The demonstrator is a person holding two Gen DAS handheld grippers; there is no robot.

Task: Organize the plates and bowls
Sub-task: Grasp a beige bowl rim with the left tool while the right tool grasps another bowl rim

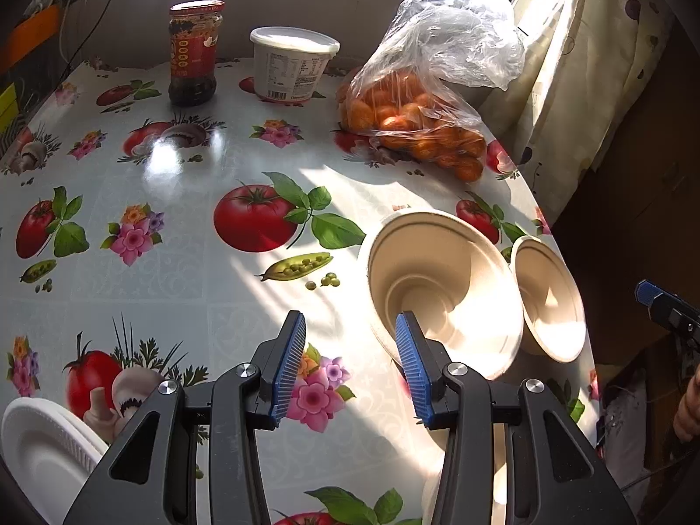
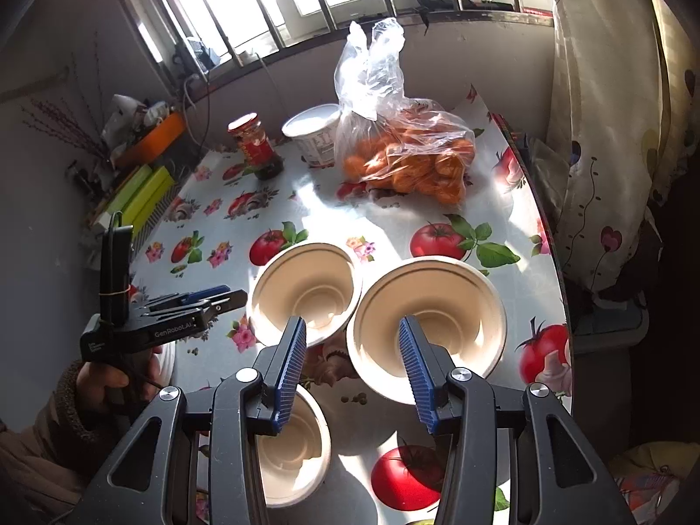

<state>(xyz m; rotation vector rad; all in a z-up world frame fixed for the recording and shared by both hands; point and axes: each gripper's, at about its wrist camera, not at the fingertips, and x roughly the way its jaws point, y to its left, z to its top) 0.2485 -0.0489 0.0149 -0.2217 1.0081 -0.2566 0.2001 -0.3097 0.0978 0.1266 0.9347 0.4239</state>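
On the flowered counter [image 2: 503,218], near its right edge, three bowls [image 2: 426,328] sit upright, mouths up. Both claws, left [image 1: 350,363] marked "GenRobot.AI" and right [image 2: 352,372], hover released, empty.

Three beige bowls [image 2: 306,288] stand on the table, one white plate [image 1: 39,442], one red-lidded jar [image 2: 258,144], one white tub [image 2: 315,135], one bag of oranges [image 2: 411,162]
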